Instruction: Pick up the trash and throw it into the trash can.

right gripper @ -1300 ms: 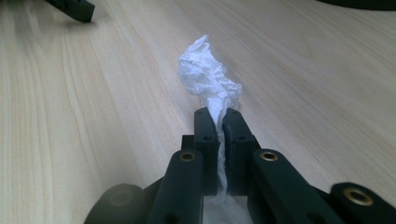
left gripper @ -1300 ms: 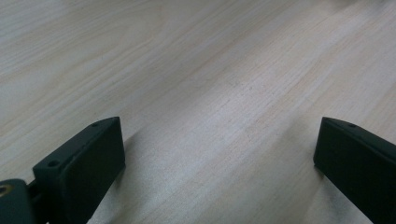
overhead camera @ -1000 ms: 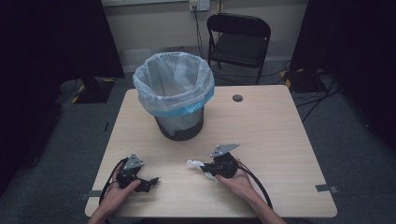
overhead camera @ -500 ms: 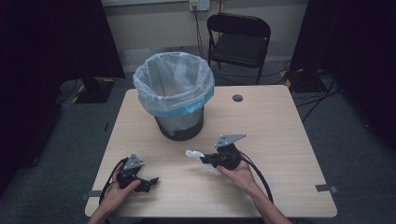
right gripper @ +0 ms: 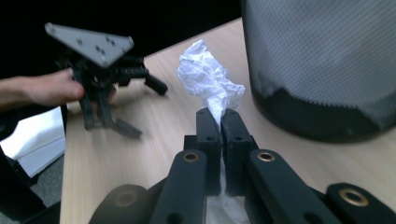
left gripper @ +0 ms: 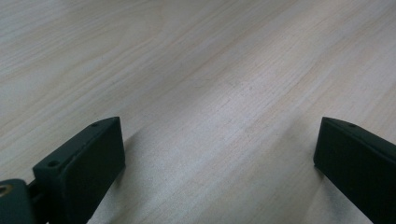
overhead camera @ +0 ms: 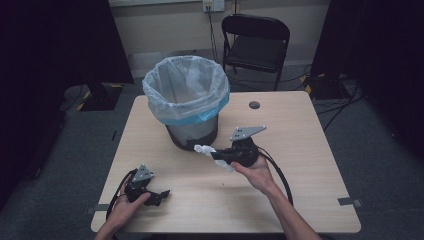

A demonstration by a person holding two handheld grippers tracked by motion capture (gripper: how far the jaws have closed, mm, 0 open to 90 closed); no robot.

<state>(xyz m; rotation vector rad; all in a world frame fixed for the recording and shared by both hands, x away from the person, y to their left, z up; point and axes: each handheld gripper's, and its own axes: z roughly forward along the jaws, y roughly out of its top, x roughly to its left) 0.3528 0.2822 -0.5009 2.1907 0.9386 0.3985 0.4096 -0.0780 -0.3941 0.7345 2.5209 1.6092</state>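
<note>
Right gripper (overhead camera: 216, 154) jaws pinched tight on a crumpled white tissue (overhead camera: 203, 149), held just above the table (overhead camera: 300, 130) beside the bin's base, likely staged to lift it over the rim and drop it in. Bin (overhead camera: 186, 100) near the far edge, lined with a clear bag (overhead camera: 165, 112); contents can't be made out. Left gripper (overhead camera: 159, 196) rests near the front left corner, jaws wide apart, nothing between them, probably idle.
</note>
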